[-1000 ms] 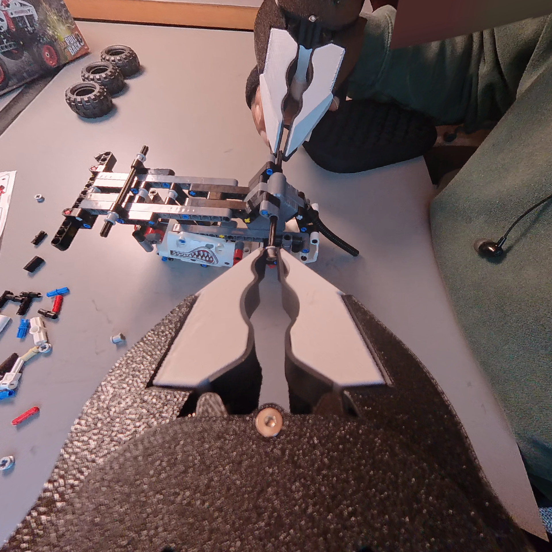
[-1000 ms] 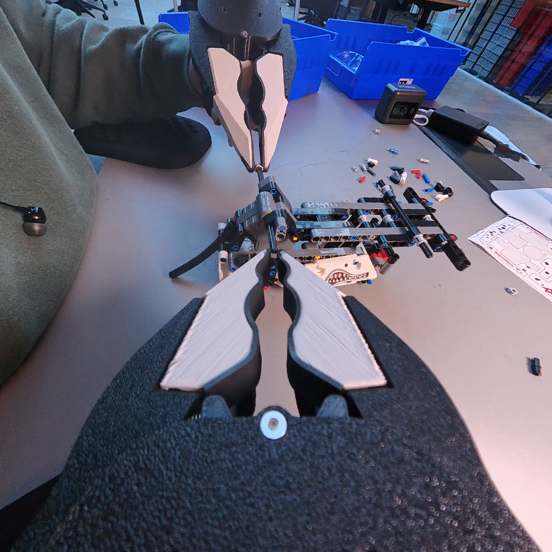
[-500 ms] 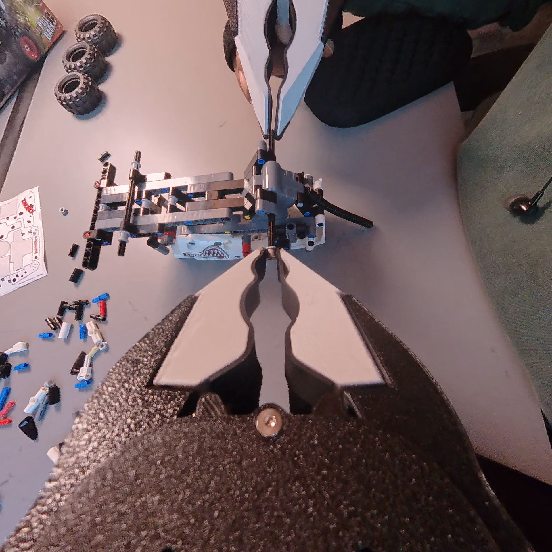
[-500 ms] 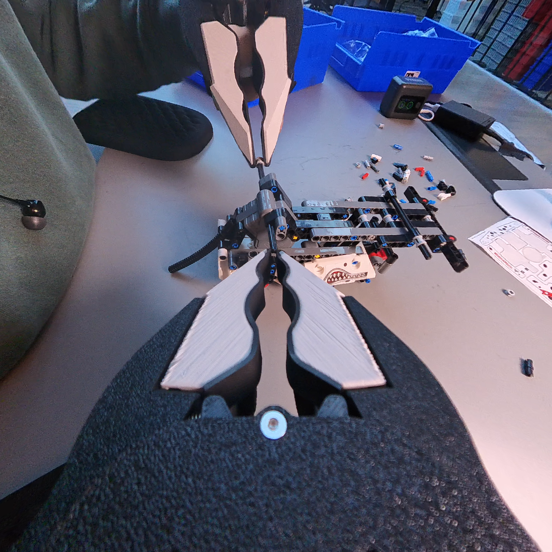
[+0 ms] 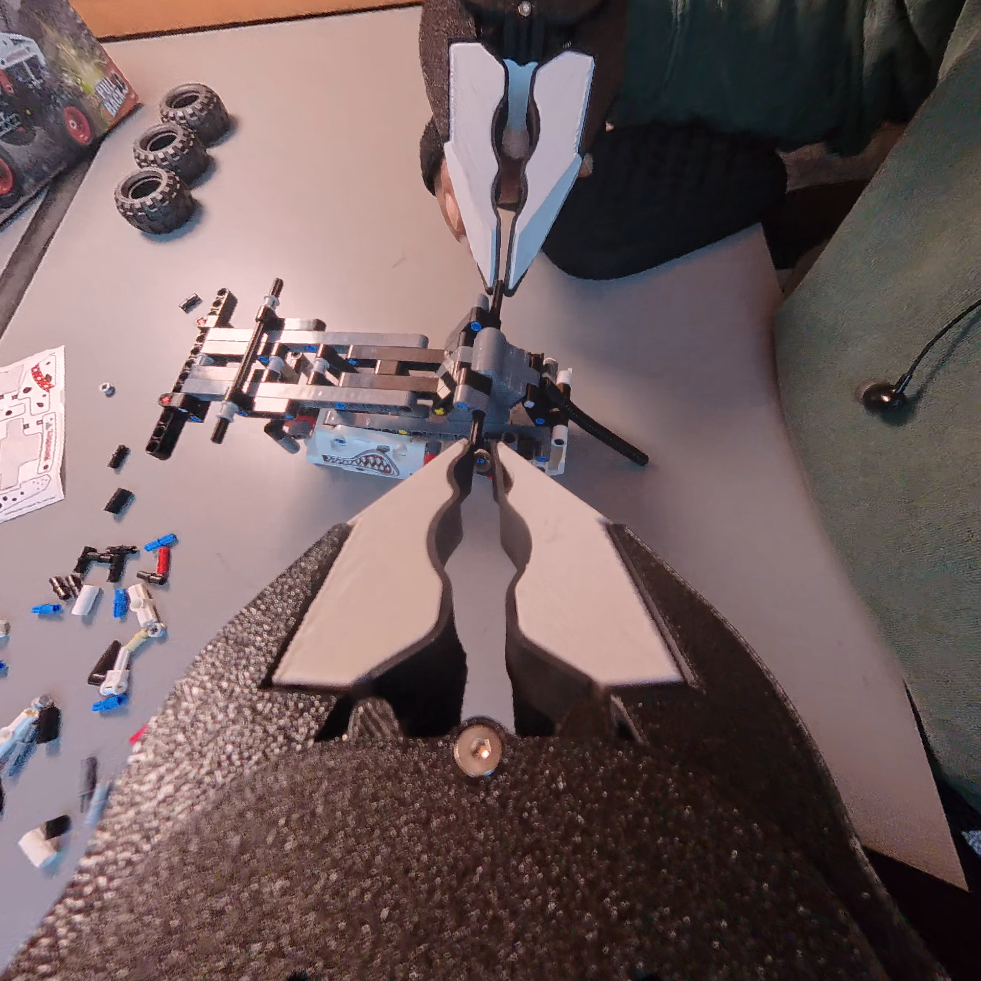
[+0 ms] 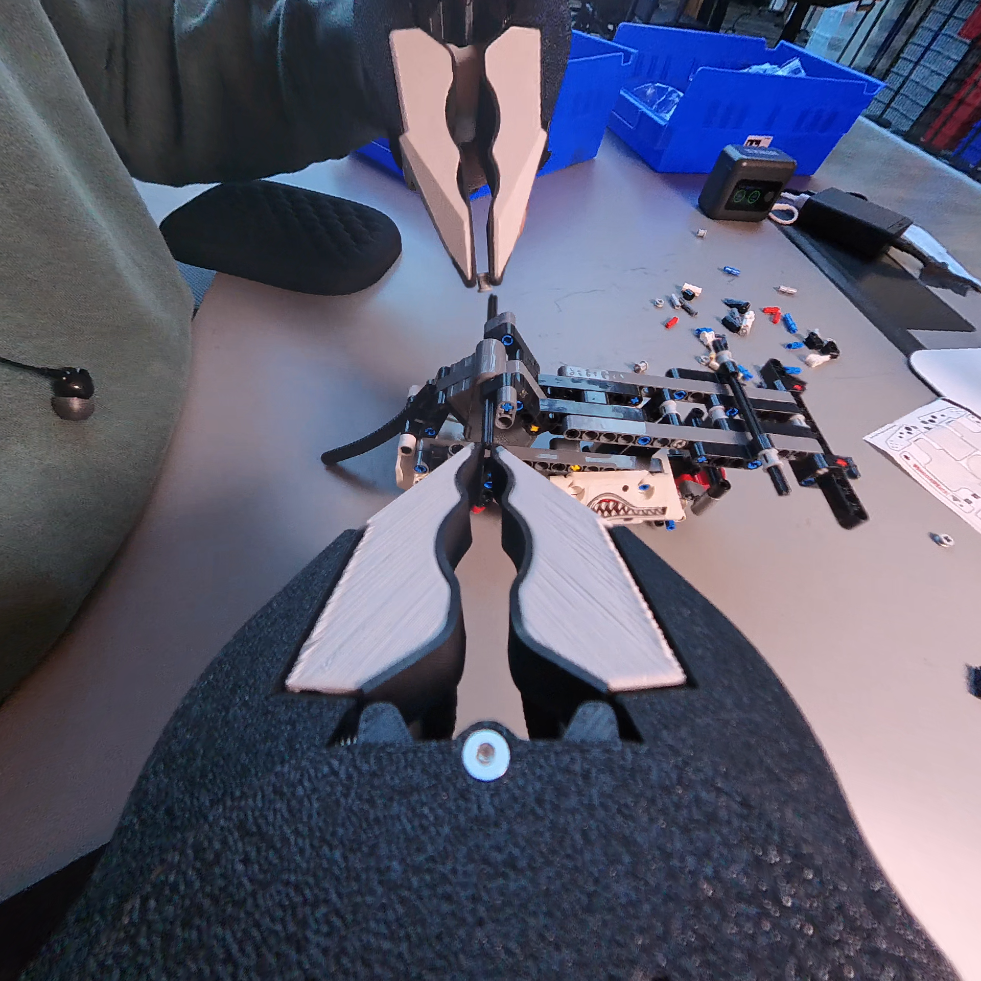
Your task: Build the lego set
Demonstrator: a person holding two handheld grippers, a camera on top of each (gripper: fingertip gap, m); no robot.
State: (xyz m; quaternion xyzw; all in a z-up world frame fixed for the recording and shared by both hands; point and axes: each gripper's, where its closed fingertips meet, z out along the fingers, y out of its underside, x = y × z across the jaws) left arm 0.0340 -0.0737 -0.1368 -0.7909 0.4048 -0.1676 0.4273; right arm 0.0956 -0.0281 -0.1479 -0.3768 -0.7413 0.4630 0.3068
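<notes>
Glossy plastic is showing on the lego frame, knobbly rubber on the tyres upper left, smooth matt grey on the table.

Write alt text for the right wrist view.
A hand-held gripper pinches the near end of a black axle running through a half-built grey and black lego chassis on a grey table. Opposite, a second hand-held gripper holds a small grey piece just off the axle's far tip; loose parts and blue bins lie beyond.

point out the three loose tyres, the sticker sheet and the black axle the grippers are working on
three loose tyres (image 5: 162,165): left wrist view, middle tyre's tread.
sticker sheet (image 5: 29,432): left wrist view, sheet's centre.
black axle (image 6: 487,411): right wrist view, mid-shaft.
</notes>
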